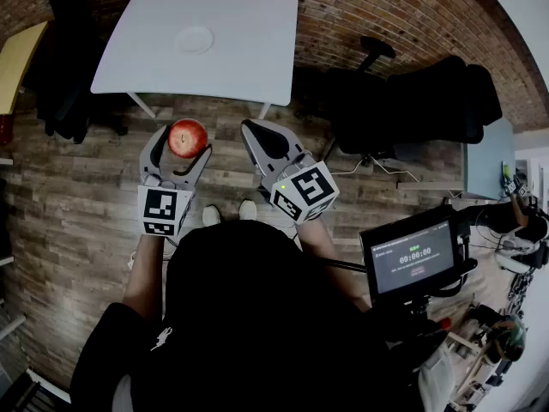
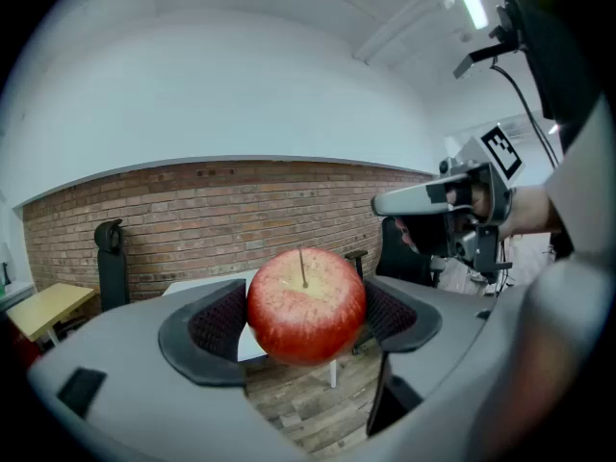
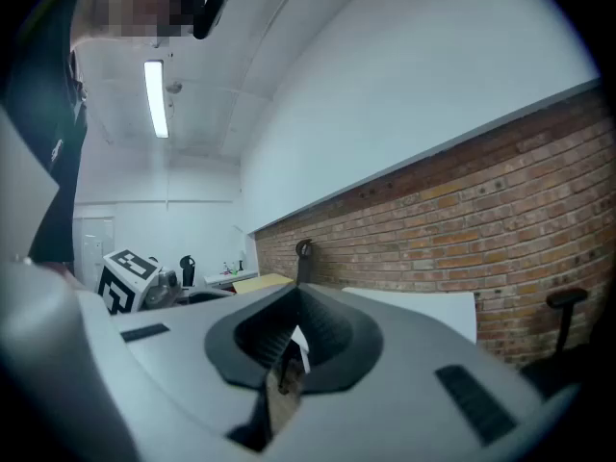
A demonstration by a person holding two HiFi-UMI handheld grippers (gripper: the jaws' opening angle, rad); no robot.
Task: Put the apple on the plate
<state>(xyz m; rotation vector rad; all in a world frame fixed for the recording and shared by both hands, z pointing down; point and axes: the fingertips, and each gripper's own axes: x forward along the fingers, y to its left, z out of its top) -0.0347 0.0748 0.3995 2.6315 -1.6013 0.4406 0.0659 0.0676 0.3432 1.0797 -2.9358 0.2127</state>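
Observation:
A red apple [image 1: 188,137] [image 2: 306,304] sits between the pads of my left gripper [image 1: 182,144] [image 2: 308,320], which is shut on it, stem up, over the wooden floor. Ahead stands a white table [image 1: 232,58] with a white plate [image 1: 194,39] near its middle; the gripper and apple are short of the table's near edge. My right gripper [image 1: 259,137] [image 3: 289,340] is beside the left one, held level, jaws shut with nothing between them.
A black office chair [image 1: 403,101] stands right of the table against the brick wall [image 1: 377,15]. A yellow table [image 1: 17,58] shows at the far left. A monitor on a stand [image 1: 413,256] is at my right. Dark bags [image 1: 77,110] lie left of the table.

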